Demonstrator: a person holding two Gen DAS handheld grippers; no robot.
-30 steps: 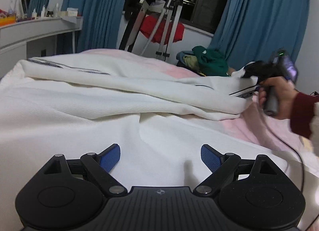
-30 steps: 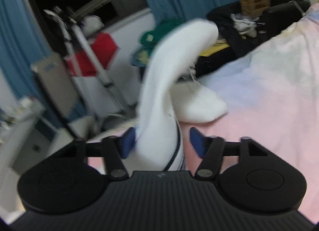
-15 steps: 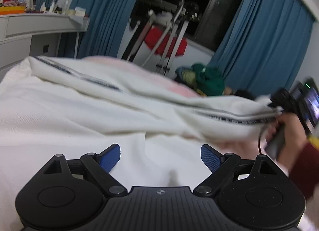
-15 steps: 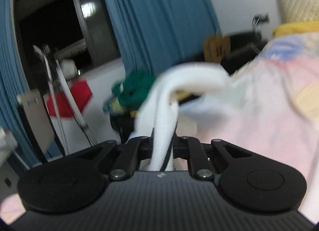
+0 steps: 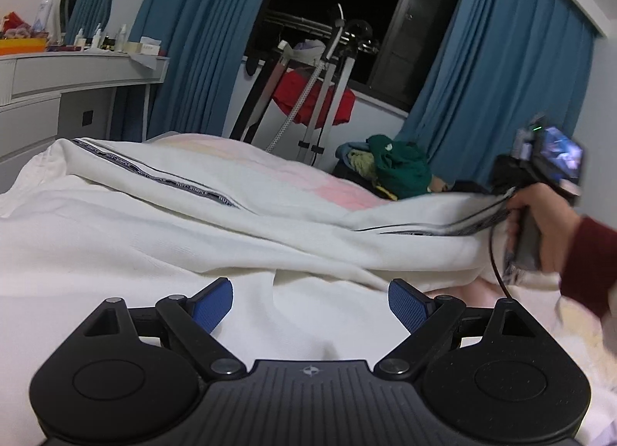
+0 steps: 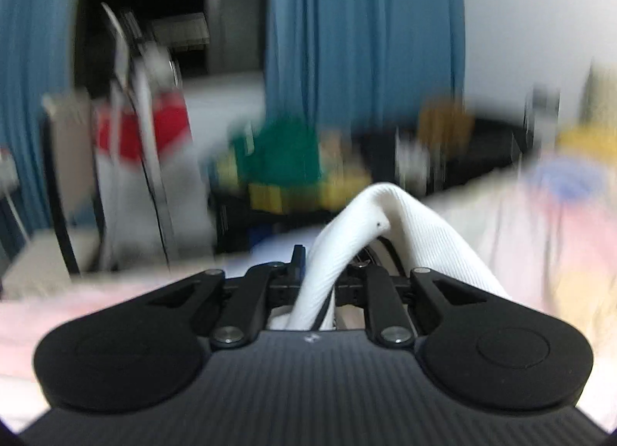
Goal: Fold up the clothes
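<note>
Right wrist view shows the right gripper [image 6: 318, 284] clamped on a bunched fold of the white garment [image 6: 389, 222], which arches up out of the jaws and drops toward the pink bedsheet [image 6: 540, 245]; the background is smeared with blur. From the left wrist view the same garment [image 5: 162, 238] lies spread across the bed, its dark-striped edge [image 5: 154, 176] running toward the person's right hand [image 5: 540, 222]. The left gripper [image 5: 310, 303] hangs just above the cloth with its jaws wide and nothing between the blue pads [image 5: 214, 301]. With only one end pinned, I judge the main risk is the fabric dragging or twisting instead of folding cleanly, since the unheld side can slide over the sheet. The thick bunch could also slip free.
</note>
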